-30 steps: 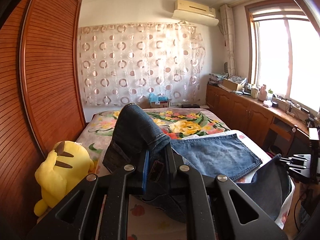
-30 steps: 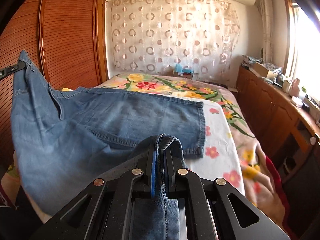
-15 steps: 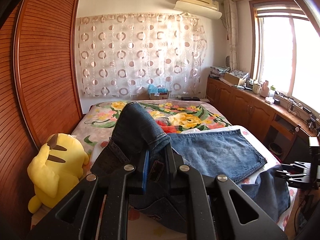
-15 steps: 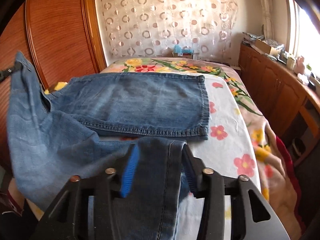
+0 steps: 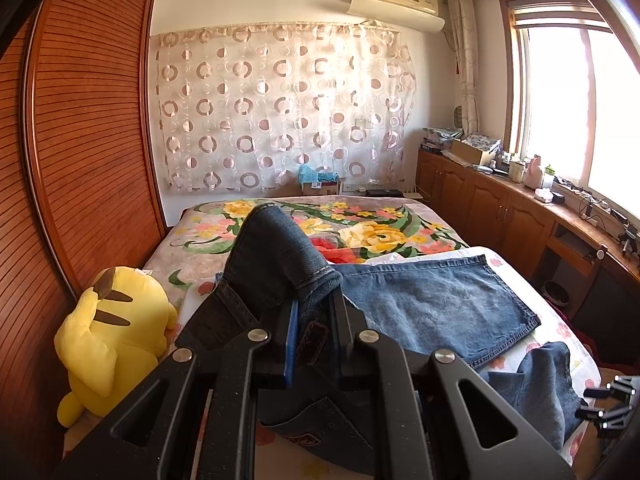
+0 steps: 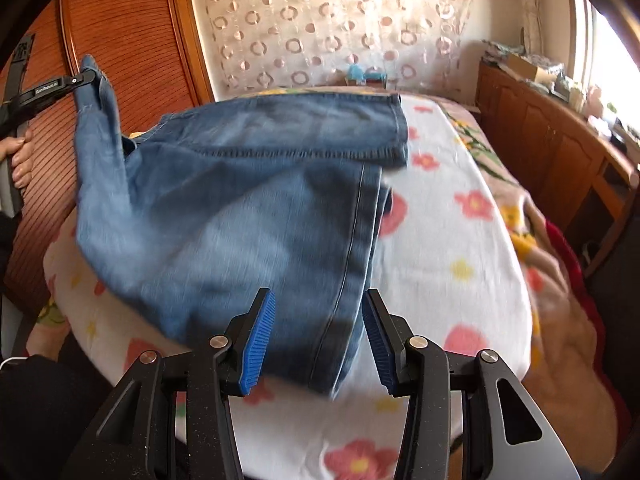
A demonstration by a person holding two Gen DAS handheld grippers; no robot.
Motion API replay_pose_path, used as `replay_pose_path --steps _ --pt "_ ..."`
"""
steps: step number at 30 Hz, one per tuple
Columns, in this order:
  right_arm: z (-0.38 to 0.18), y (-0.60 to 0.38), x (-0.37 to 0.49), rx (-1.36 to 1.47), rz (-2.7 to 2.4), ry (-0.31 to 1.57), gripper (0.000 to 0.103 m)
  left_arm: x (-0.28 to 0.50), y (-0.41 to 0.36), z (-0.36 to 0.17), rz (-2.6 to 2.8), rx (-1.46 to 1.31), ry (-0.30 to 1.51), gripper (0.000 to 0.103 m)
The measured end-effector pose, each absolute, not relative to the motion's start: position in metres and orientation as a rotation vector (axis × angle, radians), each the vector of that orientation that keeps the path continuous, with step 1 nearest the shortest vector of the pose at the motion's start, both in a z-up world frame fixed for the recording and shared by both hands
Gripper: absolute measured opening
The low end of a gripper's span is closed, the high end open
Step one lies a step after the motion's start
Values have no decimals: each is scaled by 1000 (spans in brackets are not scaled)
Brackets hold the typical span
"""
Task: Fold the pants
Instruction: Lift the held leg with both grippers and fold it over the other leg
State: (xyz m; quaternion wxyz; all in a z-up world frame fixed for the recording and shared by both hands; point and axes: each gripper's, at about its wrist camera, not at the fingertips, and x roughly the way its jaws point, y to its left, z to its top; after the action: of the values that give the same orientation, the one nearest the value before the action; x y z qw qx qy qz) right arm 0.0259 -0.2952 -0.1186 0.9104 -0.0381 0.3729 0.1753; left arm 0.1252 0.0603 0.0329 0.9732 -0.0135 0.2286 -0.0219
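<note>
1. Near field, right wrist view: right gripper (image 6: 316, 340) has its jaws spread wide. Blue pads (image 6: 258, 340) stand on either side of a denim edge w/o touching it. Nothing is gripped.

2. Near field, left wrist view: left gripper (image 5: 314, 334) is clamped tight on the waistband end of the pants (image 5: 436, 304). A dark roll of denim bulges up over the jaws.

3. Mid field: the pants lie on the bed (image 6: 452, 248), on a white flowered sheet. One leg lies flat across it toward the window side. The other part drapes from the raised left grip down to the near bed edge. A yellow plush toy (image 5: 108, 340) sits near the bed's left edge, beside the wardrobe (image 5: 84, 148).

4. Far field: patterned curtain (image 5: 280, 112), AC unit above it, cabinets under the window.

5. Step in hand (judged): one side laid down and let go; the fold is incomplete, since the left side hangs raised.

6. Next move (judged): lower the left end onto the flat leg, align edges and seams, then regrip w/ the right to smooth. Risk: slack denim bunching at the near edge.
</note>
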Motion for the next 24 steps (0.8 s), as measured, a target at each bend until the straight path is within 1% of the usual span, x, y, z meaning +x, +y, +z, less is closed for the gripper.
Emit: replay_pose_path --steps 12,13,14,15,16,19,24 --pt "-134 -294 6 -93 357 829 47 141 74 31 -19 -37 471 14" --pt "-134 -291 7 -108 358 830 41 143 76 30 -17 -39 472 14" --pt "-134 -288 9 -125 374 832 28 145 78 29 -16 -43 472 14" --pt "-132 -286 10 -142 385 828 21 149 80 28 -11 -45 474 14" --pt "-129 -284 13 -156 400 828 11 152 82 26 -8 -49 476 14" --pt "-112 -284 22 -170 428 780 8 164 88 21 -1 -63 485 14" --pt "-76 -296 46 -151 426 682 7 180 102 20 3 -97 490 14"
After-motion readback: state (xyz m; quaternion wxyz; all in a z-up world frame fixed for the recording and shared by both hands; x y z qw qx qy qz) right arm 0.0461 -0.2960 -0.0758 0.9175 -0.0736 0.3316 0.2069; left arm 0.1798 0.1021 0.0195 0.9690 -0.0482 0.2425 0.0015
